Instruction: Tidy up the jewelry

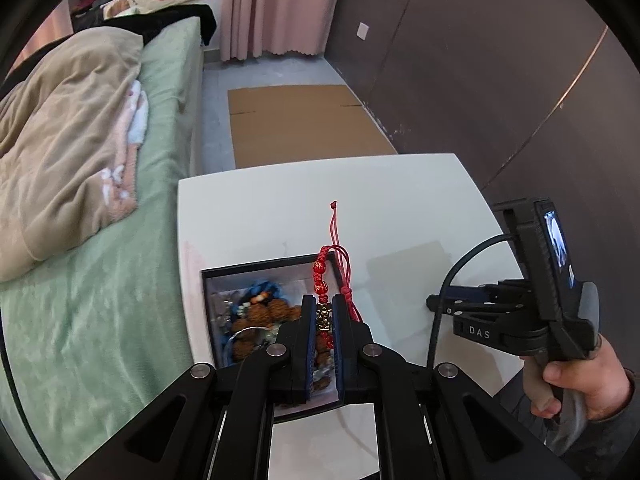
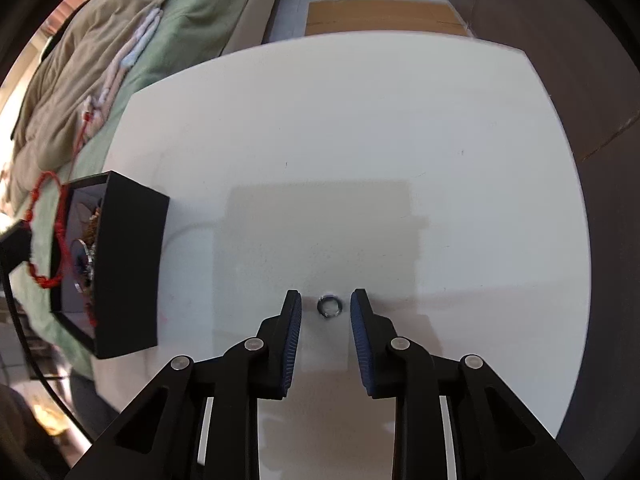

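Observation:
My left gripper (image 1: 323,304) is shut on a red cord bracelet (image 1: 322,280) with red beads and a gold charm, held above the black jewelry box (image 1: 206,304). The box holds brown bead strings, a blue piece and a clear bangle. In the right wrist view the same box (image 2: 124,264) stands at the table's left edge, the red bracelet (image 2: 44,236) hanging over it. A small silver ring (image 2: 329,305) lies flat on the white table (image 2: 360,140). My right gripper (image 2: 326,300) points down with its pads on either side of the ring, not touching it.
A bed with a green sheet (image 1: 100,320) and a beige blanket (image 1: 68,140) runs along the table's left side. Flat cardboard (image 1: 300,124) lies on the floor beyond the table. A dark wall (image 1: 500,60) stands to the right. A hand (image 1: 580,380) holds the right gripper's handle.

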### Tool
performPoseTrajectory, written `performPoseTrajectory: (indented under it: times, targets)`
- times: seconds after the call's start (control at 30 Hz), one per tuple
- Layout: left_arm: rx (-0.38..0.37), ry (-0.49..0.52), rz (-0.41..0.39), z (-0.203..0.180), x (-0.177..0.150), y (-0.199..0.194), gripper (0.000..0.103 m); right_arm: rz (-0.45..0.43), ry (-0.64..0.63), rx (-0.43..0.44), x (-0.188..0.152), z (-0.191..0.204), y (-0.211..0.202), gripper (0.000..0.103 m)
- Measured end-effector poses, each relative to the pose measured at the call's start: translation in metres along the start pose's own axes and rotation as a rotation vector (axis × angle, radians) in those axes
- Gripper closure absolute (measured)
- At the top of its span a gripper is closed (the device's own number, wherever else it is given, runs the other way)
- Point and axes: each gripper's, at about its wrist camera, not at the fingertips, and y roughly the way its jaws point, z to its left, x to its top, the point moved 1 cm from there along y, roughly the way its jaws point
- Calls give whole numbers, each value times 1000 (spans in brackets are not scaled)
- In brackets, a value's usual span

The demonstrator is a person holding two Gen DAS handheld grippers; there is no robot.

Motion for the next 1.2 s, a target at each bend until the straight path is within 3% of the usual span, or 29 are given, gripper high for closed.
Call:
performPoseTrajectory:
  times: [0.07, 0.2, 0.43, 0.5, 0.53, 0.57, 0.8, 1.03, 1.1, 1.17, 1.2]
  targets:
    - [-7, -13, 2, 6, -3, -1, 95, 0, -12, -46, 1, 4, 0, 87]
    - [-19, -62, 48, 21, -10, 5, 95, 0, -25, -40, 1, 11, -2, 89]
    - [-84, -170, 132, 45, -15, 17, 91, -71, -2, 53, 1, 20, -36, 89]
    - [-99, -177, 123, 49, -15, 12, 70, -91, -6, 90, 3, 26, -48, 89]
    - [-104, -178, 111, 49, -16, 9, 52, -100, -10, 107, 4, 31, -53, 89]
    - [-109, -178, 87, 51, -16, 3, 40, -108, -15, 123, 5, 35, -58, 89]
    - [-91, -219, 22, 68, -19, -21, 39, -143, -77, 215, 12, 75, -80, 89]
    - [-47, -264, 18, 89, -22, -28, 39, -156, -101, 293, 26, 106, -80, 89]
    - [-42, -272, 11, 94, -24, -32, 39, -166, -105, 277, 29, 112, -80, 89]
    - [-32, -269, 2, 95, -24, -36, 39, -162, -105, 264, 30, 115, -79, 75]
    - [-22, -264, -3, 95, -25, -37, 39, -168, -100, 266, 30, 114, -80, 55]
